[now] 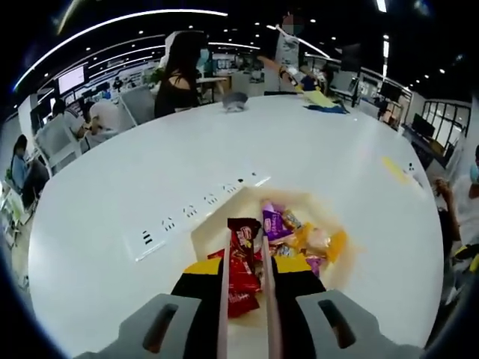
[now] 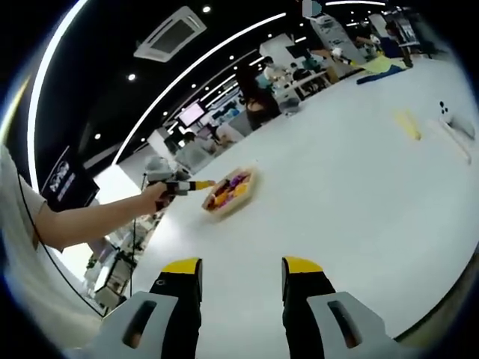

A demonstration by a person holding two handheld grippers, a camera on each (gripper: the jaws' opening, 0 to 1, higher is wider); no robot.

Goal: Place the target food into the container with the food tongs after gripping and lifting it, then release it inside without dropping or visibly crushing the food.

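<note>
My left gripper (image 1: 247, 263) is shut on a pair of pale food tongs (image 1: 224, 258), whose two arms reach forward over a cream tray (image 1: 209, 233). The tray holds several wrapped snacks: red packets (image 1: 241, 288), a purple one (image 1: 274, 222) and yellow-orange ones (image 1: 323, 241). A dark red packet (image 1: 244, 229) stands between the tong tips; I cannot tell whether it is pinched. In the right gripper view a person's hand holds the left gripper (image 2: 176, 185) beside the tray (image 2: 241, 196). My right gripper (image 2: 242, 265) is open and holds nothing, low over the white table.
A strip of sockets (image 1: 198, 212) is set into the white table (image 1: 135, 172) just beyond the tray. A grey bowl (image 1: 234, 102) and yellow and blue items (image 1: 323, 102) lie at the far edge. People sit along the far side.
</note>
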